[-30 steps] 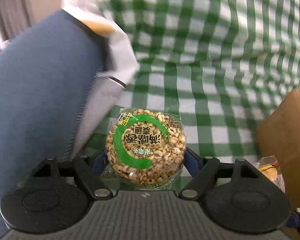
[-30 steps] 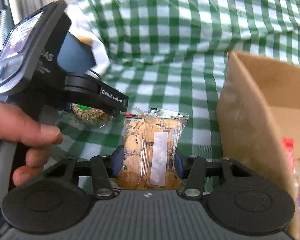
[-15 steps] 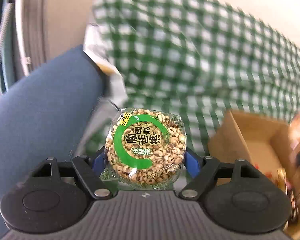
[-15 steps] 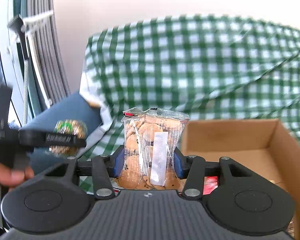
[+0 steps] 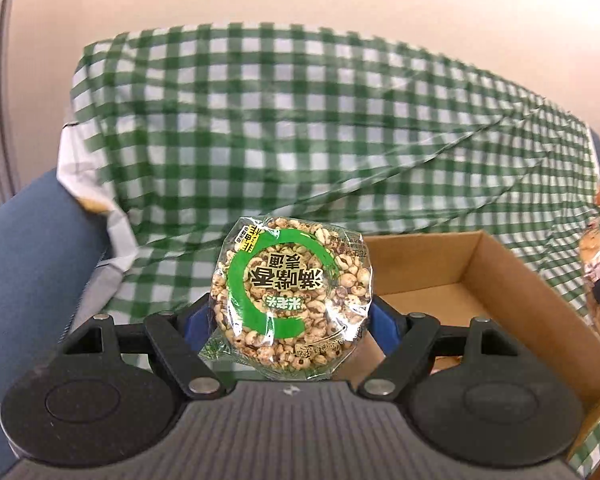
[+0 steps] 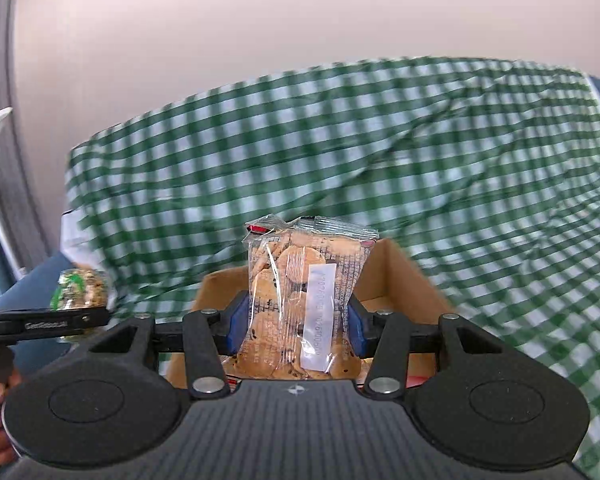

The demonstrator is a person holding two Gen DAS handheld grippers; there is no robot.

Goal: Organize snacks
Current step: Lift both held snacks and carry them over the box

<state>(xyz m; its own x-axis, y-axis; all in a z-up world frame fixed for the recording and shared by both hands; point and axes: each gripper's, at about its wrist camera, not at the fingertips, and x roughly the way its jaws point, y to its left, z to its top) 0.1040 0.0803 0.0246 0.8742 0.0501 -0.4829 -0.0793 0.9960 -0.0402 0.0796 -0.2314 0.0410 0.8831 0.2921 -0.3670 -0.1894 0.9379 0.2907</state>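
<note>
My left gripper [image 5: 290,320] is shut on a round puffed-grain cake [image 5: 290,296] in a clear wrapper with a green ring, held in the air just left of an open cardboard box [image 5: 520,280]. My right gripper [image 6: 296,324] is shut on a clear packet of small cookies [image 6: 304,300] with a white label, held above the same cardboard box [image 6: 404,272]. The left gripper and its grain cake [image 6: 80,292] show at the left of the right wrist view. The cookie packet [image 5: 598,280] shows at the right edge of the left wrist view.
A green and white checked cloth [image 5: 320,128] covers the seat and backrest behind the box. A blue armrest [image 5: 24,264] stands at the left. A pale wall [image 6: 260,20] is behind. A red wrapper [image 6: 416,380] lies in the box.
Both grippers have risen and tilted up with their snacks. The box has come into full view below and ahead of them, and the wall now shows behind the cloth.
</note>
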